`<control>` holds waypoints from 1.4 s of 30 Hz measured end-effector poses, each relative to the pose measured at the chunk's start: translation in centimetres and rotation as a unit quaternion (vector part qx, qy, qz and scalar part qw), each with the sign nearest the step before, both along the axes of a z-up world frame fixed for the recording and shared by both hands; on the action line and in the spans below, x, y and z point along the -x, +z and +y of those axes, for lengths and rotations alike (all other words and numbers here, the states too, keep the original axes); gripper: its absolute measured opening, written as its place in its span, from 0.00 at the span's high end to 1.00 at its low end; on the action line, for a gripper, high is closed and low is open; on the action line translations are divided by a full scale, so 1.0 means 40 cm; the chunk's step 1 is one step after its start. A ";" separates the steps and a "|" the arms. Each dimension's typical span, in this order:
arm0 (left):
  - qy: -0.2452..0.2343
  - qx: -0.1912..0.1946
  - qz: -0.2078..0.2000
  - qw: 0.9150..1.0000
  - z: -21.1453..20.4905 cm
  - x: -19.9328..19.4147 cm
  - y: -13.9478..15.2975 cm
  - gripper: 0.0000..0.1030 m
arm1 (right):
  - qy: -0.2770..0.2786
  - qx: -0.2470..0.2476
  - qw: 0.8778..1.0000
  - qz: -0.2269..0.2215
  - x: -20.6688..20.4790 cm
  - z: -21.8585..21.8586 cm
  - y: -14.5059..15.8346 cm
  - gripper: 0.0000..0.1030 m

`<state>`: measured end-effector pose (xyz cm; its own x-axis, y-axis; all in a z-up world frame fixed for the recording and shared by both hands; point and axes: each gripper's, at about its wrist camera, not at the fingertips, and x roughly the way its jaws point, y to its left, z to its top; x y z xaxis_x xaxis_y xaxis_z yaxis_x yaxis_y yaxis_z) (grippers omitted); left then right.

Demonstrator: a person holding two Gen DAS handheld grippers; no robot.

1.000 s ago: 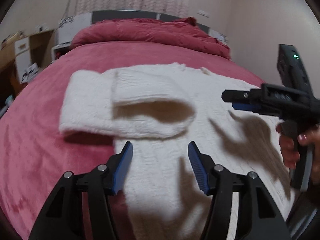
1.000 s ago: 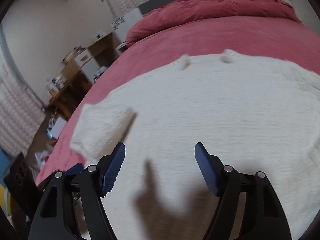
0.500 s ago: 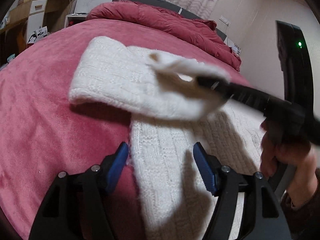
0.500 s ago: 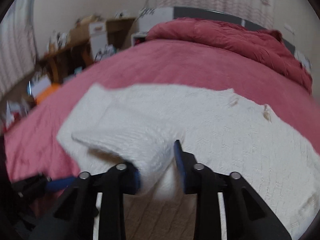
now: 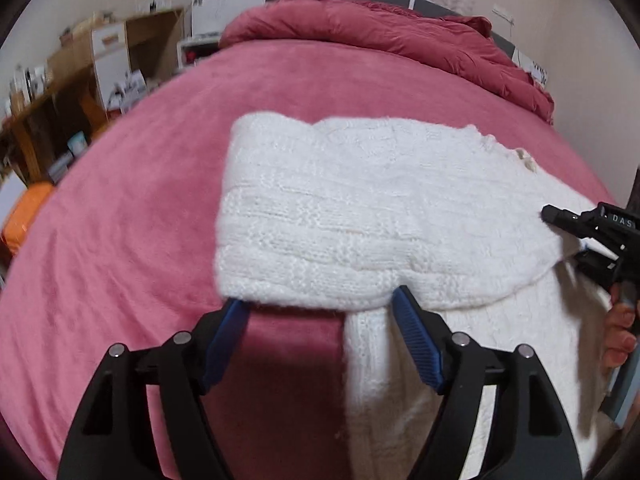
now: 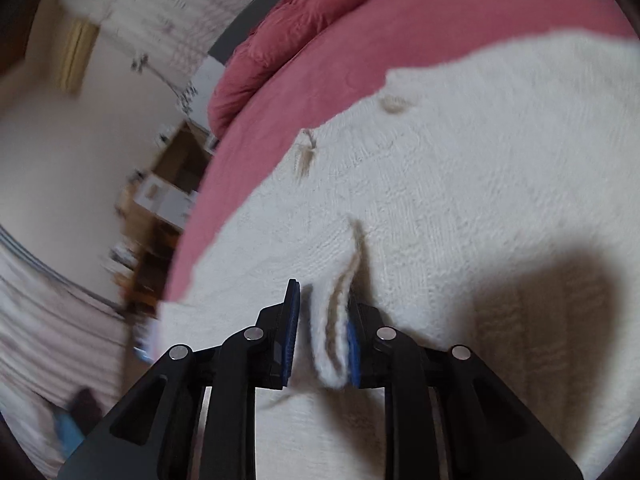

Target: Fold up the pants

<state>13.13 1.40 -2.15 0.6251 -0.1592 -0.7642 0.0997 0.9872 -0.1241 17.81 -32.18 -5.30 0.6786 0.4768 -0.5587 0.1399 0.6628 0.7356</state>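
Carried over since a second ago: one leg of the white knit pants [image 5: 360,208], loose and half-turned then, now lies doubled flat across the rest of the garment, hem end out to the right. Rests in the middle of the pink bedcover [image 5: 140,220], waist end to the right with its drawstring [image 6: 306,156] showing, second leg running down toward the left wrist camera.

Still caught at the hem by the right gripper [image 6: 324,340]: jaws drawn nearly together, pinching a doubled lip of the knit that stands up between the pads. Probably kept there to stretch the leg taut and square its edge before letting go. Looks low to the cloth, with a dark shadow close under it, hand [image 5: 618,340] on the handle at the picture's edge.

Spreading wider at this moment, the left gripper [image 5: 318,308]: nothing clamped, tips just under the near edge of the folded leg, astride the line where bedcover meets lower leg. Likely readying for a grab at that fold edge or the leg beneath.

Further out, only a rumpled red duvet [image 5: 380,28] at the head of the bed and wooden shelving [image 5: 80,92] to the left, both well clear
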 end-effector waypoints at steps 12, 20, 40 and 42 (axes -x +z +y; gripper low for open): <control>-0.037 -0.073 -0.064 0.995 -0.054 0.042 0.021 0.18 | -0.035 0.138 0.981 -0.135 0.015 -0.044 0.209 0.94; -0.012 -0.148 -0.052 0.987 -0.087 -0.076 0.018 0.17 | -0.097 0.119 0.986 -0.060 -0.033 -0.180 0.126 0.94; 0.075 0.061 -0.040 0.994 0.087 -0.118 -0.022 0.17 | -0.044 0.094 0.994 0.037 -0.001 -0.122 0.019 0.93; 0.079 0.069 -0.050 0.993 0.090 -0.115 -0.013 0.18 | -0.040 0.098 0.994 0.019 -0.021 -0.110 0.034 0.94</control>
<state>17.73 5.01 -2.66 0.7218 -0.1532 -0.6749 -0.0358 0.9656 -0.2575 18.65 -36.60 -3.94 0.6865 0.3020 -0.6614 0.2234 0.7781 0.5871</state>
